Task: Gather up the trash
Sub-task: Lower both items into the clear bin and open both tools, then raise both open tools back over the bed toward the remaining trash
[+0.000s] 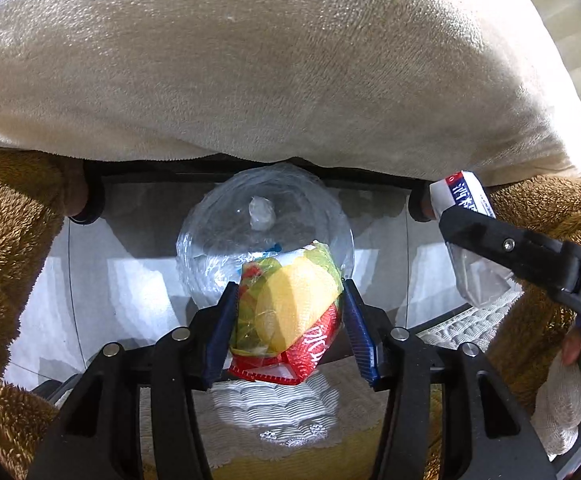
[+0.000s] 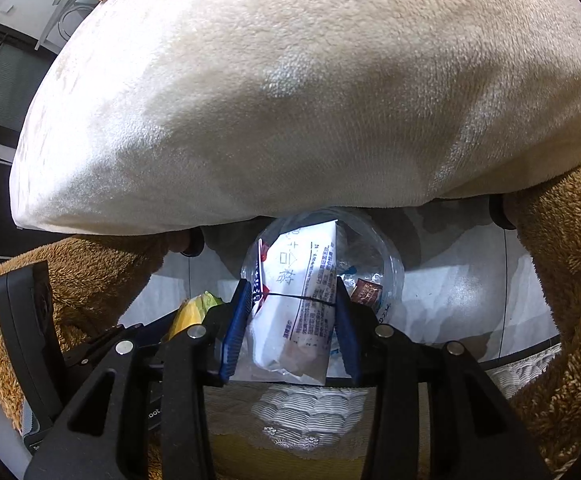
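My left gripper point(image 1: 288, 316) is shut on a crumpled yellow, green and red snack wrapper point(image 1: 290, 308), held above a bin lined with clear plastic point(image 1: 218, 240) on the floor. My right gripper point(image 2: 292, 320) is shut on a white wrapper with blue print point(image 2: 302, 300), held above the same bin point(image 2: 390, 264). The right gripper and its white wrapper point(image 1: 462, 196) also show at the right of the left wrist view. A small brown wrapper point(image 2: 366, 292) lies inside the bin.
A large cream cushion point(image 1: 270, 60) fills the top of both views. Brown fluffy sleeves point(image 1: 6, 240) flank the bin on both sides. A white and yellow mat point(image 1: 282, 420) lies below the grippers. The floor is pale tile point(image 2: 450, 292).
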